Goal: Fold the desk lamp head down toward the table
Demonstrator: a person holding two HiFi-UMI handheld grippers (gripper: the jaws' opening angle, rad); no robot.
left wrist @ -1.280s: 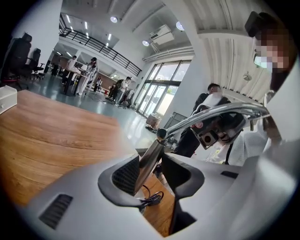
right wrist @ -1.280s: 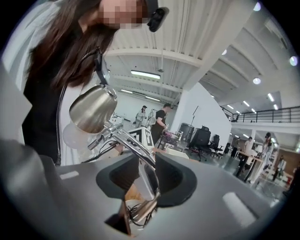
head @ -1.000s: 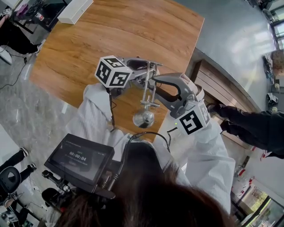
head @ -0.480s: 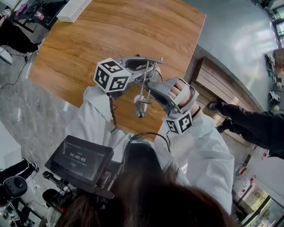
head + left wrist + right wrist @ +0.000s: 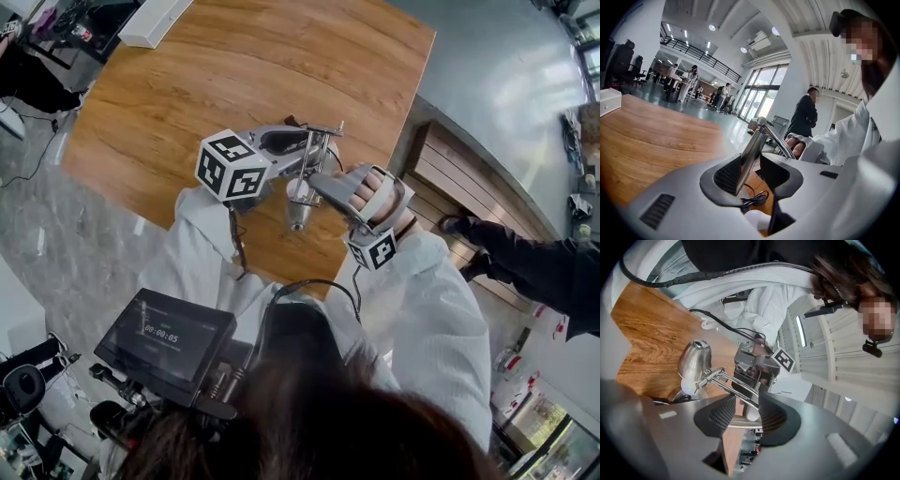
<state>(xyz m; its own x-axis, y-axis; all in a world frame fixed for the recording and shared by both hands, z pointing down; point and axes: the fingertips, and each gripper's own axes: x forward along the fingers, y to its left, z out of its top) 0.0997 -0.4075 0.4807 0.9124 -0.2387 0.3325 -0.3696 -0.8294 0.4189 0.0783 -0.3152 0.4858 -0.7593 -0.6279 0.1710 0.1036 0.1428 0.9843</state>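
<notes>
The left tool [image 5: 321, 150] comes in from the left at the top of the lamp [image 5: 305, 178], which stands near the near edge of the desk [image 5: 234, 66], right in front of the person. In the left gripper view, the left tool [image 5: 751, 161] has its jaws wide and closing, with the lamp's upright arm [image 5: 752, 143] between them. The bar leans on the left pad and a gap shows at the right pad, so nothing is clamped. A cable [image 5: 754, 200] lies coiled on the desk below.

In the middle, the head [image 5: 298, 214] hangs with its shade pointing down, close over the wood, on thin twin rods [image 5: 309, 159].

On the right, the right tool [image 5: 317, 182] reaches in just above the head. In the right gripper view its jaws are well apart and opening. The rods [image 5: 733, 383] run between the pads unpinched, with the head [image 5: 693, 361] off to the left.

The lamp looks all metal: stiff, polished and probably slippery under the pads. The head is likely its heaviest part, so it could drop fast once the joints give. The better holds seem to be the upright arm, to steady the lamp against tipping, and the rods close to the head. The rounded shade would let the pads slide.
</notes>
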